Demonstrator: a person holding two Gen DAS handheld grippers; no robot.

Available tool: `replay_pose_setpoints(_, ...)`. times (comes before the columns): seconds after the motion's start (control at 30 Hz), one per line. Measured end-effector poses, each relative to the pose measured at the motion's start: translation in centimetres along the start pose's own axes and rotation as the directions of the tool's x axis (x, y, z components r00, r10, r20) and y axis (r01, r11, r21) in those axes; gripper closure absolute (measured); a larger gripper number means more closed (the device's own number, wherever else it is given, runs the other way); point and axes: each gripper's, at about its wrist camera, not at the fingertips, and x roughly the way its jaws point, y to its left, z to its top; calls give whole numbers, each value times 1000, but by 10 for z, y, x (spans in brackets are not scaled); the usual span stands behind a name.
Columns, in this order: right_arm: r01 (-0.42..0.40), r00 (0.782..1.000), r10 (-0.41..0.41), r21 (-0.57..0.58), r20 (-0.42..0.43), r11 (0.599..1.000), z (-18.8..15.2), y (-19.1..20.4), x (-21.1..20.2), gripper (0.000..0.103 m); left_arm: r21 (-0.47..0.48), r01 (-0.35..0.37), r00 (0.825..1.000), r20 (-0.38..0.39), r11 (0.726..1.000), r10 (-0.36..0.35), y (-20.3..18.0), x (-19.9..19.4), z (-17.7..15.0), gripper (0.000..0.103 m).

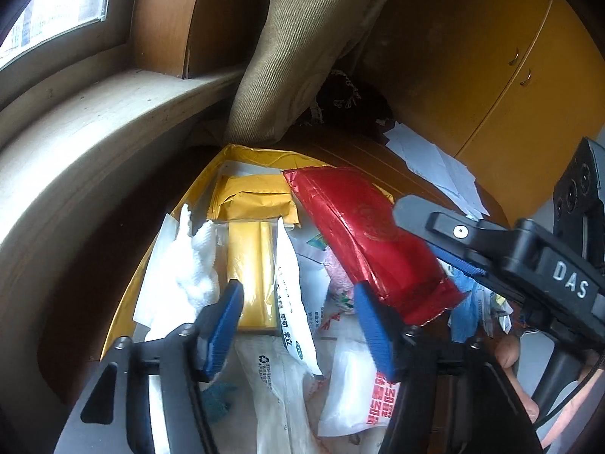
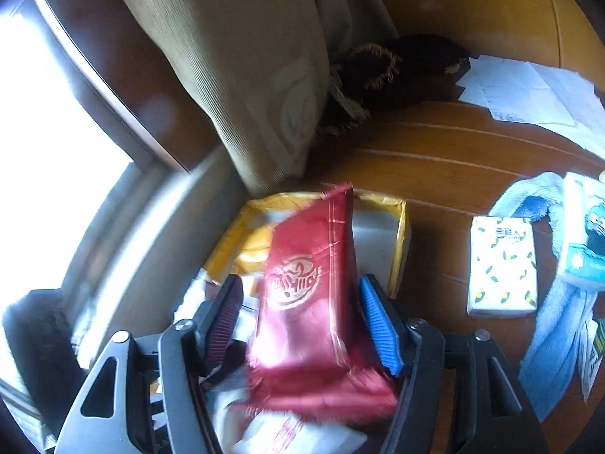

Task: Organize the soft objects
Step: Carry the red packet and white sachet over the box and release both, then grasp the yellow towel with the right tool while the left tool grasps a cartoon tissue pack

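A yellow open box point(image 1: 242, 159) on the wooden table holds soft packets: yellow packs point(image 1: 251, 198), a white cloth point(image 1: 196, 265), white sachets point(image 1: 289, 283). A red foil packet point(image 1: 363, 234) lies tilted over the box's right side; in the right wrist view the red packet point(image 2: 314, 302) sits between my right gripper's point(image 2: 302, 314) spread fingers, which stand apart from it. The right gripper point(image 1: 453, 234) also shows in the left wrist view, beside the packet. My left gripper point(image 1: 298, 302) is open and empty above the box's contents.
A beige cushion point(image 2: 245, 75) leans against the window sill behind the box. A dark fringed cloth point(image 2: 397, 72) and papers point(image 2: 529, 90) lie at the back. A tissue pack point(image 2: 501, 265), a blue towel point(image 2: 559, 321) and a cartoon tissue box point(image 2: 586, 242) lie to the right.
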Motion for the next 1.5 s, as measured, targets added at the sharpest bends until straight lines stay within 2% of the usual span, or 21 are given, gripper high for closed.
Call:
replay_pose_setpoints(0.03, -15, 1000, 14, 11, 21, 1000, -2, -2, -9, 30, 6, 3, 1000, 16, 1000, -3, -3, -5, -2, 32)
replay_pose_setpoints(0.17, -49, 994, 45, 37, 103, 998, -15, -20, -54, 28, 16, 33, 999, 34, 999, -34, -19, -20, -9, 32)
replay_pose_setpoints(0.37, -66, 975, 31, 155, 220, 986, -21, -82, -121, 28, 60, 92, 994, 46, 994, -95, -63, -34, -18, 32)
replay_pose_setpoints(0.43, -43, 965, -21, 234, 263, 971, -16, -111, -142, 28, 81, 101, 993, 47, 992, -105, -79, -36, -20, 32)
replay_pose_setpoints(0.53, 13, 949, -131, 380, 288, 925, -2, -165, -162, 28, 98, 122, 992, 25, 988, -125, -102, -32, -20, 32)
replay_pose_setpoints(0.6, 57, 939, -199, 444, 281, 894, 9, -194, -163, 28, 113, 135, 991, -1, 984, -136, -118, -26, -19, 32)
replay_pose_setpoints(0.67, 102, 941, -250, 510, 230, 854, 16, -225, -155, 28, 133, 148, 989, -16, 980, -147, -132, -18, -17, 32)
replay_pose_setpoints(0.73, 58, 954, -212, 562, 212, 825, 15, -246, -143, 28, 142, 150, 989, -37, 979, -146, -145, -9, -15, 32)
replay_pose_setpoints(0.8, 79, 954, -231, 578, 194, 812, 14, -254, -133, 28, 143, 162, 986, -63, 976, -155, -157, 3, -11, 32)
replay_pose_setpoints(0.9, 94, 957, -229, 563, 175, 821, 17, -258, -118, 29, 160, 166, 984, -93, 973, -152, -177, 21, -4, 32)
replay_pose_setpoints(0.97, 100, 959, -232, 571, 163, 815, 16, -264, -109, 34, 170, 155, 984, -110, 973, -137, -188, 35, 2, 32)
replay_pose_setpoints(1.07, 55, 975, -172, 589, 144, 806, 12, -274, -96, 36, 169, 126, 985, -135, 978, -104, -204, 62, 12, 32)
replay_pose_setpoints(1.17, 66, 974, -178, 582, 137, 811, 12, -279, -92, 38, 172, 113, 984, -156, 979, -86, -218, 88, 19, 32)
replay_pose_setpoints(1.23, 21, 986, -114, 586, 122, 810, 11, -283, -85, 51, 174, 103, 983, -170, 979, -73, -227, 106, 23, 32)
replay_pose_setpoints(1.3, -26, 989, -69, 607, 133, 794, 7, -287, -81, 59, 172, 93, 983, -171, 981, -64, -236, 119, 26, 32)
replay_pose_setpoints(1.37, -46, 985, -64, 610, 157, 791, 5, -286, -85, 68, 168, 89, 985, -158, 982, -63, -243, 126, 29, 32)
replay_pose_setpoints(1.5, 12, 979, -129, 586, 158, 810, 7, -278, -92, 72, 224, 36, 989, -147, 974, -3, -256, 138, 26, 33)
